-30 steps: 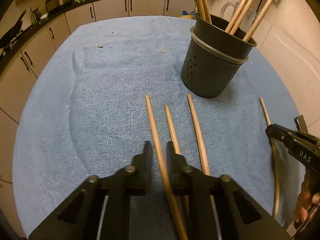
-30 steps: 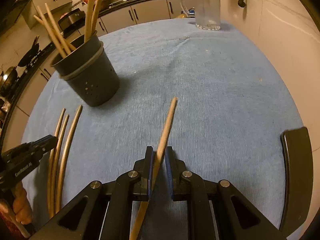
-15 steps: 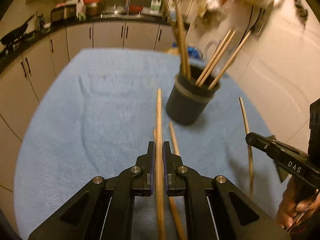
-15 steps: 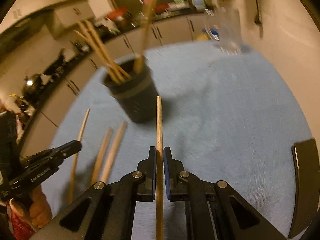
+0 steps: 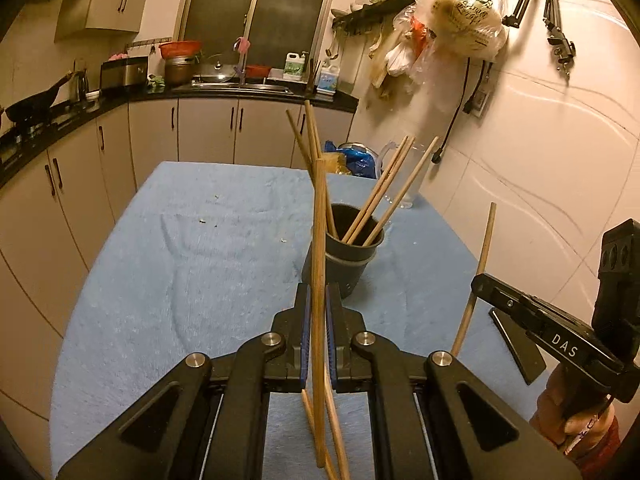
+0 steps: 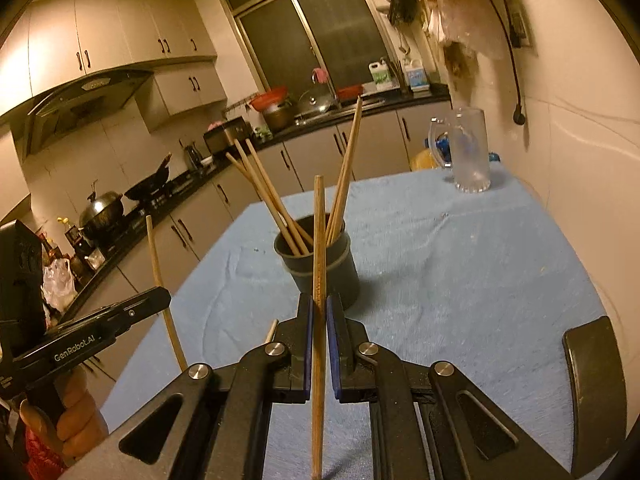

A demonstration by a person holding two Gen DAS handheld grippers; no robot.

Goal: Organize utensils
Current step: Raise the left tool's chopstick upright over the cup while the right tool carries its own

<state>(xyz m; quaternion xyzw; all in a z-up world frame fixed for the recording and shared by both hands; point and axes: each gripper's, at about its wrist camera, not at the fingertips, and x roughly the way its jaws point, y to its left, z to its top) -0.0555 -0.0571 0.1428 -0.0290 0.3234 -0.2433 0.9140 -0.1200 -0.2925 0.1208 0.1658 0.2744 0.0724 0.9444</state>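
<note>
Chopstick [image 5: 319,240] in clamped left tongs [image 5: 317,312], another chopstick [image 6: 319,248] in clamped right tongs [image 6: 319,312].

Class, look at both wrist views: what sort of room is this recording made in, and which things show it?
Almost certainly a home kitchen: a sink set in a dark counter over cabinets, a range hood above woks, and a chopstick holder on the table.
</note>
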